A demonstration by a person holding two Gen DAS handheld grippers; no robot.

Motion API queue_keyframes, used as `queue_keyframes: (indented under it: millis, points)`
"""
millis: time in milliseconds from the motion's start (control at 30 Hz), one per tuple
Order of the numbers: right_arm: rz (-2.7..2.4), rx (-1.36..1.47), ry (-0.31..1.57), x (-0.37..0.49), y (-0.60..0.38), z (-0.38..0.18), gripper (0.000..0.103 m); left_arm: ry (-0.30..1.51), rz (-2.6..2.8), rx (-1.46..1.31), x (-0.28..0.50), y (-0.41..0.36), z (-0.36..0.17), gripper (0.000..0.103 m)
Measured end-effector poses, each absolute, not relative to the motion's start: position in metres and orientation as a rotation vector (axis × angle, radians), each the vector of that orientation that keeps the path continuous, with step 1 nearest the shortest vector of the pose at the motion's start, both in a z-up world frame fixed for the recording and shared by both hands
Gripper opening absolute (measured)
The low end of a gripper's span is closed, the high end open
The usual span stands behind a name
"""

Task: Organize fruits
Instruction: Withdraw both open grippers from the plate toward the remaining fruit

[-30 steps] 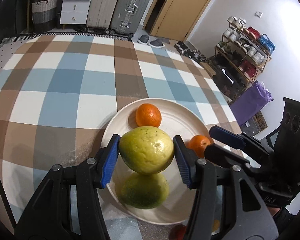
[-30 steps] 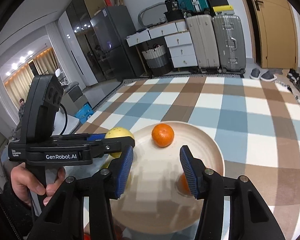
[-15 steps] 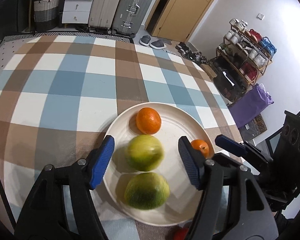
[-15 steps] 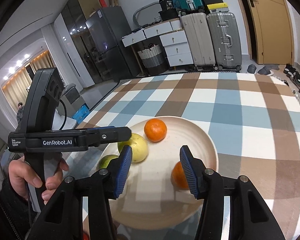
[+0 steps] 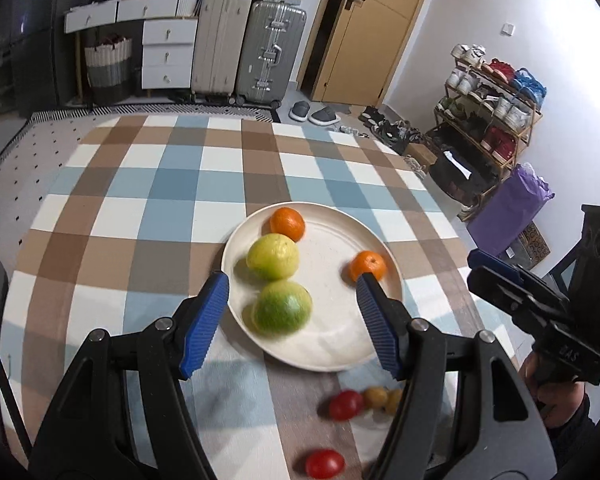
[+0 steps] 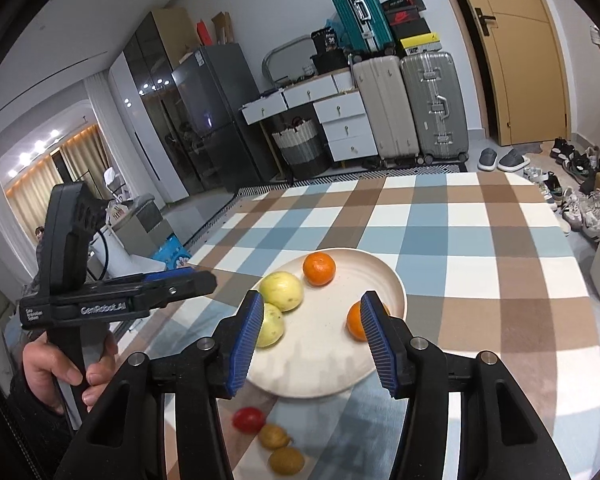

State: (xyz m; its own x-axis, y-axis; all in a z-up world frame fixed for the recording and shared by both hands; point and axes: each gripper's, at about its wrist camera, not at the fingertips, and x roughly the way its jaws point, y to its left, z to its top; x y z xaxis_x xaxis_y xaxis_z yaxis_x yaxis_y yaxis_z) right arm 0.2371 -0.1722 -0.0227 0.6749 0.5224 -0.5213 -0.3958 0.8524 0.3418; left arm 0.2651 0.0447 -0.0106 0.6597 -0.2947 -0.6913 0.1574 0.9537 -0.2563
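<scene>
A cream plate on the checked tablecloth holds two yellow-green guavas and two oranges. In the right wrist view the guavas and oranges also lie on it. My left gripper is open and empty, held back above the plate's near side. My right gripper is open and empty over the plate's near edge. Small fruits lie on the cloth in front of the plate: red ones and yellowish ones.
The table's far half is bare checked cloth. Suitcases and white drawers stand behind the table, a shoe rack to the right. The other handheld gripper shows at each view's side.
My left gripper opened and let the guava go onto the plate, then pulled back and up. Both grippers drew back, so the small fruits in front of the plate came into view.
</scene>
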Motion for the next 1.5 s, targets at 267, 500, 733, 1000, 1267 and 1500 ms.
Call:
queue_keyframes:
  millis: [267, 500, 733, 1000, 1267, 1500]
  points:
    - [0.525, 0.208, 0.593, 0.192, -0.174, -0.004, 0.061, 0.762, -0.237, -0.164, 0.208, 0.036, 0.011, 0.065]
    - [0.539, 0.199, 0.553, 0.160, -0.170, 0.005, 0.065, 0.738, -0.229, -0.157, 0.168, 0.033, 0.016, 0.068]
    - [0.551, 0.192, 0.534, 0.131, -0.167, 0.006, 0.069, 0.711, -0.210, -0.151, 0.134, 0.033, 0.016, 0.076]
    - [0.533, 0.176, 0.536, 0.100, -0.168, -0.005, 0.075, 0.700, -0.211, -0.174, 0.101, 0.031, 0.006, 0.080]
    - [0.497, 0.178, 0.573, 0.075, -0.175, -0.025, 0.076, 0.726, -0.208, -0.178, 0.077, 0.024, -0.018, 0.082]
    - [0.473, 0.168, 0.614, 0.061, -0.177, -0.046, 0.081, 0.772, -0.212, -0.196, 0.063, 0.022, -0.044, 0.082]
